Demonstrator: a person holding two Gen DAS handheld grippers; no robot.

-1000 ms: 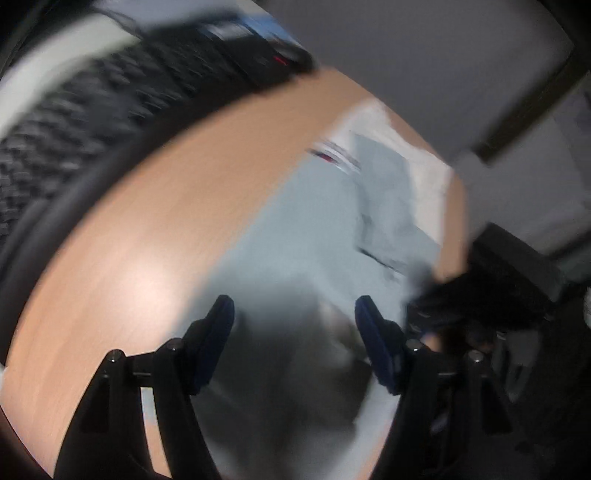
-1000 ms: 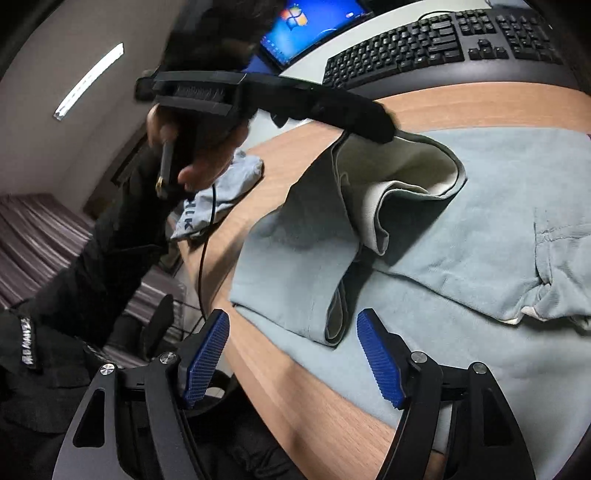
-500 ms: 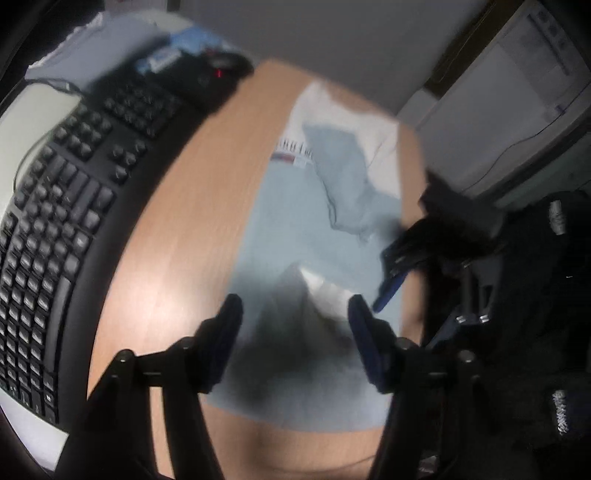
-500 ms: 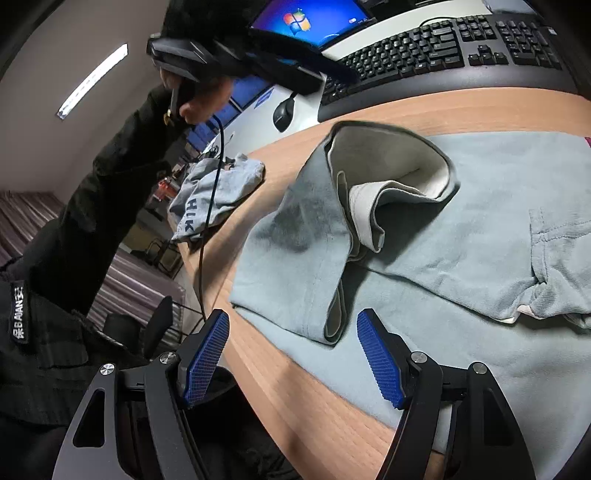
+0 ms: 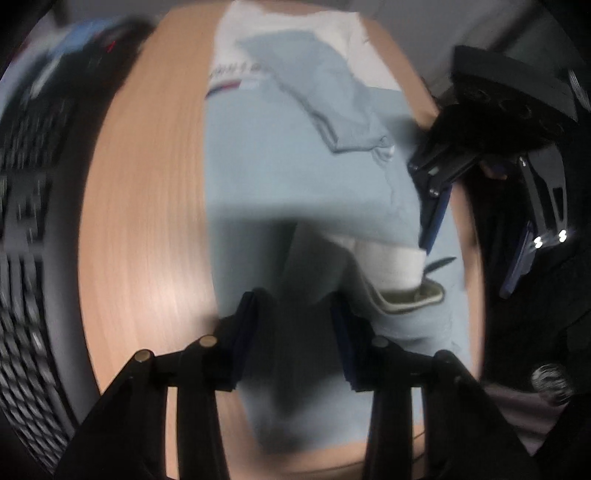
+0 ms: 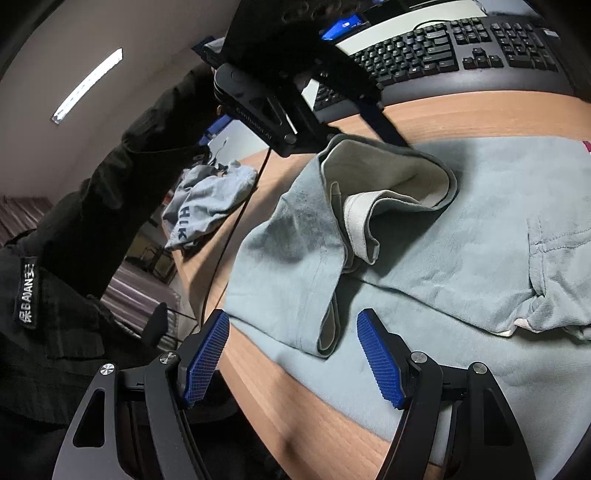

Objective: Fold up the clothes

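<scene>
A light blue sweatshirt lies spread on the wooden desk, one sleeve folded over its body and the pale lining showing at the cuff. It also shows in the blurred left wrist view. My right gripper is open and empty, just above the garment's near edge. My left gripper is open and empty above the sweatshirt's folded part; it also appears in the right wrist view, hovering over the cuff. The right gripper also shows at the desk's right edge in the left wrist view.
A black keyboard lies along the desk's far side, with a lit screen behind it. Another crumpled light blue garment lies further left on the desk. A black cable hangs over the desk edge.
My left gripper has swung down from high over the desk to just above the sweatshirt's folded sleeve. The right gripper and the garment have stayed put.
</scene>
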